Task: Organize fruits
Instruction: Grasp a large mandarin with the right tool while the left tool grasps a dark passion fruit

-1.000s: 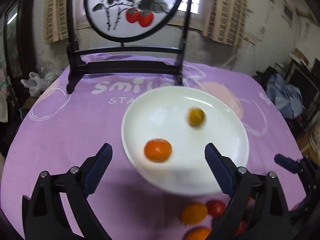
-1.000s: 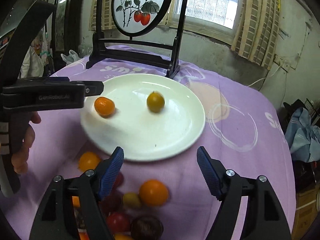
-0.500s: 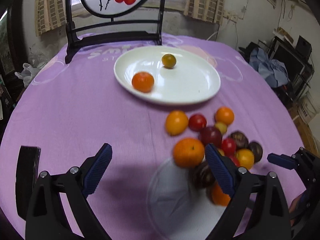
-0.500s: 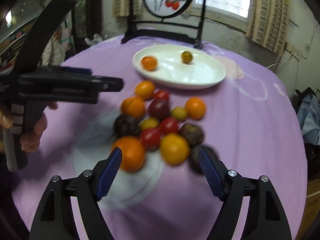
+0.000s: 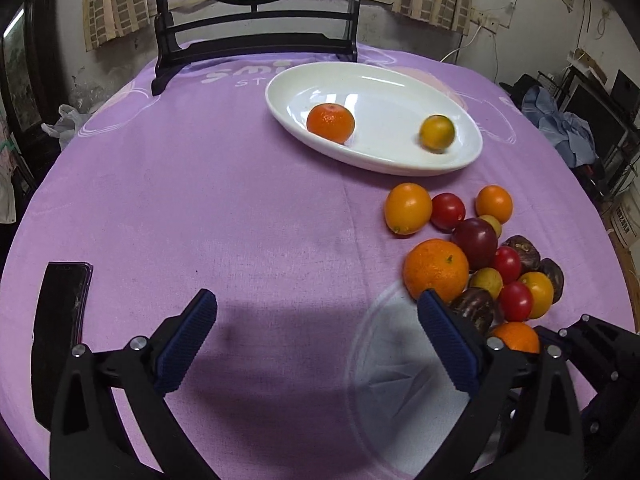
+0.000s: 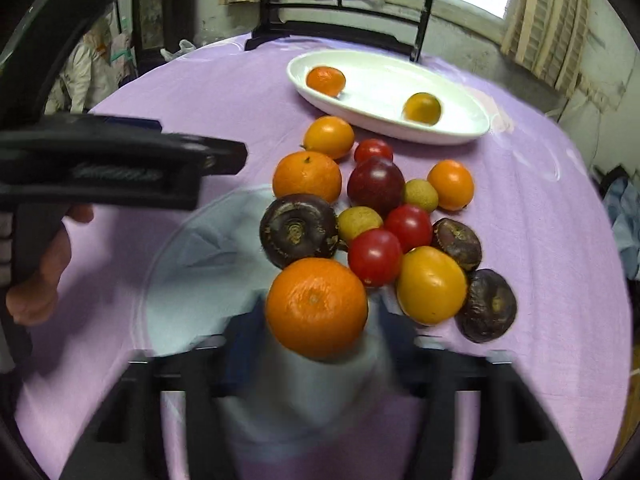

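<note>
Closing around a large round orange mandarin, jaws of the right gripper, blurred by motion; mandarin between the blue pads, contact not discernible. Opening to a wide spread, jaws of the left gripper, nothing between the ribbed blue pads, only purple tablecloth and a pale circular print beneath. Clustered just beyond the mandarin, a heap of mixed fruit: dark purple wrinkled fruit, red cherry tomatoes, yellow-orange tomato, small greenish-yellow fruits, a deep red plum, further oranges. Lying farther off, a white oval ceramic plate holding a small orange mandarin at left and a yellow-green round fruit at right. Resting near left, a black phone. Standing at the far table edge, a dark wooden stand with a round painted screen.
</note>
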Motion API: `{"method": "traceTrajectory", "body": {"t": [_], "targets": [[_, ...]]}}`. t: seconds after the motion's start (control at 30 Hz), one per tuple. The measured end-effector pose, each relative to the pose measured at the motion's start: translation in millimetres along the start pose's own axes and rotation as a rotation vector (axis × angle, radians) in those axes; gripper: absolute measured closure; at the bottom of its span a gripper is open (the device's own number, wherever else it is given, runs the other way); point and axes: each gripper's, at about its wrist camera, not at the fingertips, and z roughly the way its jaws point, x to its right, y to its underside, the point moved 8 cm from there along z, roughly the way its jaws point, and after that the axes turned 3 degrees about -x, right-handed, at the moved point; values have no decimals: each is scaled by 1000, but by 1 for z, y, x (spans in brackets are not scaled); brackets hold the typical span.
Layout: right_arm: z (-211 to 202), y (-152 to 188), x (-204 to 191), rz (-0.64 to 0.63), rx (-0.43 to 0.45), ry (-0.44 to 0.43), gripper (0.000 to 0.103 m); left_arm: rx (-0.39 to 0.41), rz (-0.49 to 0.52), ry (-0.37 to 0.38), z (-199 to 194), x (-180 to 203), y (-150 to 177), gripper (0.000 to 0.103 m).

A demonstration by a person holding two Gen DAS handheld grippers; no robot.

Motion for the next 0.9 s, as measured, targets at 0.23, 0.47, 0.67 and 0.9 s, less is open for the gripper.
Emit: {"method": "traceTrajectory", "body": {"t": [0.23,0.47,0.67,0.9], "targets": [[-22,16,17,61,53,-65,58,-5,34,-14,5,6,2,5],[-24,30,73,231,66,-49,57,22,179,43,0,47,14,4],[-29,28,76,229,95,-43,57,-34,253,89,11,72,33,5],[-36,30,74,217,119,-58,57,-51,264,85,17,85,35,27]]}}
